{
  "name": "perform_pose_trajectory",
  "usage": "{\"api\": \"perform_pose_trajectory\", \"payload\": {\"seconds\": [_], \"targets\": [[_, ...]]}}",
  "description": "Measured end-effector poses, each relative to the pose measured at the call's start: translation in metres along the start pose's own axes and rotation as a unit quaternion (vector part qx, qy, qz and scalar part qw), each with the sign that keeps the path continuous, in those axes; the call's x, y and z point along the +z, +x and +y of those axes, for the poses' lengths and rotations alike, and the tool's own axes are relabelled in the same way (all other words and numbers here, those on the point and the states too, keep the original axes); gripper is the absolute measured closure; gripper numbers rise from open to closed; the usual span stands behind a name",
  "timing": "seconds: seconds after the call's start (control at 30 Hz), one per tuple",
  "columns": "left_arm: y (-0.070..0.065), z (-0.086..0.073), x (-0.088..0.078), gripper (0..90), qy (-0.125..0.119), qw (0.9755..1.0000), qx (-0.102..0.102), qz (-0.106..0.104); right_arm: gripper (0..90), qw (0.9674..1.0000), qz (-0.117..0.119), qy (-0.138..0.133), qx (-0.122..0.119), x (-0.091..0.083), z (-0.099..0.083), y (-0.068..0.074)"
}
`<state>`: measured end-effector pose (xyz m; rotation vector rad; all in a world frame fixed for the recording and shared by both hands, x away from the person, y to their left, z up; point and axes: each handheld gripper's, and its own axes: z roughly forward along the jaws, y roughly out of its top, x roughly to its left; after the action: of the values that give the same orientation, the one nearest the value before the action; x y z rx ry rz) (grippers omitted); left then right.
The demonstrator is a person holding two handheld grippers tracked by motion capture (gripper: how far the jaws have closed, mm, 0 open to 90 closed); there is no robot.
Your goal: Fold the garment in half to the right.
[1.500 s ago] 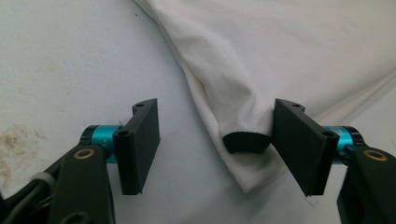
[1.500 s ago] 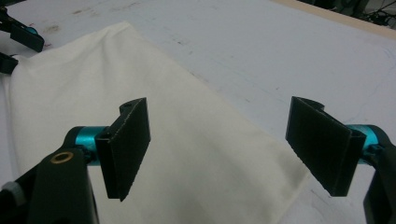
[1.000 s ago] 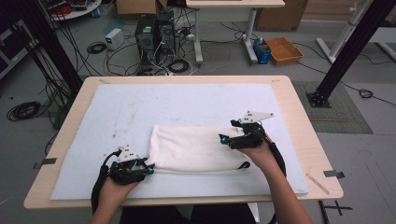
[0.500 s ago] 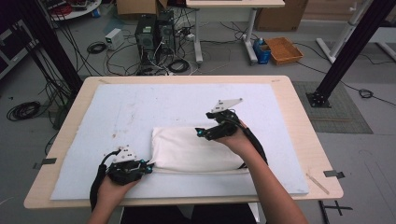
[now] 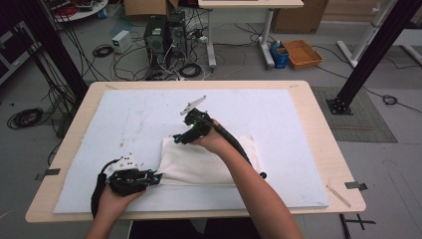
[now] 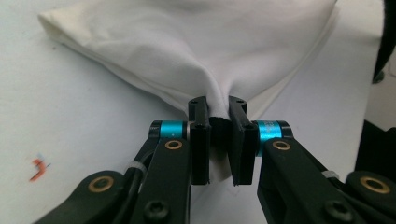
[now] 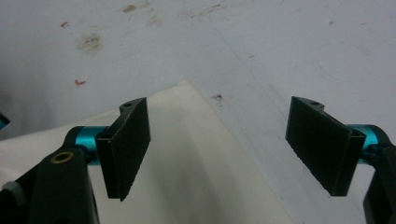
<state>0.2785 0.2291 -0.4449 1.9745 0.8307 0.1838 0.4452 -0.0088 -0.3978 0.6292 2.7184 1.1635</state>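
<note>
White padding covers the desk (image 5: pixel 318 164). At 7 o'clock, the left tool (image 5: pixel 155 178) pinches the near-left corner of the folded white cloth (image 5: pixel 199 164), which lies near centre. Toward 12 o'clock, the right tool (image 5: pixel 180 138) hovers with jaws wide apart over the far-left corner; lower it squarely before closing. The left gripper view (image 6: pixel 219 135) confirms bunched fabric between the pads; the right gripper view (image 7: pixel 224 149) reveals the corner still unpinched.
</note>
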Motion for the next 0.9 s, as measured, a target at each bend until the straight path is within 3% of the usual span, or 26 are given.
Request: {"api": "perform_pose_trajectory", "payload": {"seconds": [0.23,0.27,0.33,0.37,0.43,0.5,0.6,0.73,0.9], "targets": [[0.001,0.002,-0.004,79.8,-0.002,1.0,0.005,-0.003,22.5,0.9995,0.019,0.026,-0.003,0.039,0.013,0.013],[0.001,0.002,-0.004,76.8,0.004,1.0,0.001,-0.001,22.5,0.9993,0.019,0.031,-0.005,0.042,0.013,0.014],[0.002,0.001,-0.004,62.2,0.025,0.9997,-0.006,0.001,22.5,0.9992,0.019,0.033,-0.011,0.048,0.014,0.016],[0.002,0.0,-0.005,57.6,0.035,0.9994,-0.001,0.003,22.5,0.9992,0.018,0.034,-0.011,0.049,0.015,0.017],[0.002,-0.003,-0.006,52.4,0.048,0.9987,0.015,0.005,22.5,0.9991,0.017,0.038,-0.011,0.051,0.014,0.019],[0.004,-0.006,-0.006,50.2,0.057,0.9982,0.013,0.01,22.5,0.999,0.015,0.04,-0.012,0.051,0.014,0.019],[0.002,-0.006,-0.003,51.9,0.064,0.9973,0.025,0.024,22.5,0.9991,0.012,0.041,-0.009,0.049,0.014,0.018],[-0.008,-0.003,0.001,61.4,0.081,0.993,0.059,0.063,22.9,0.9992,0.01,0.039,-0.007,0.05,0.014,0.017],[-0.013,0.0,0.008,79.3,0.076,0.9929,0.075,0.052,23.2,0.999,0.011,0.043,-0.01,0.057,0.014,0.017]]}}
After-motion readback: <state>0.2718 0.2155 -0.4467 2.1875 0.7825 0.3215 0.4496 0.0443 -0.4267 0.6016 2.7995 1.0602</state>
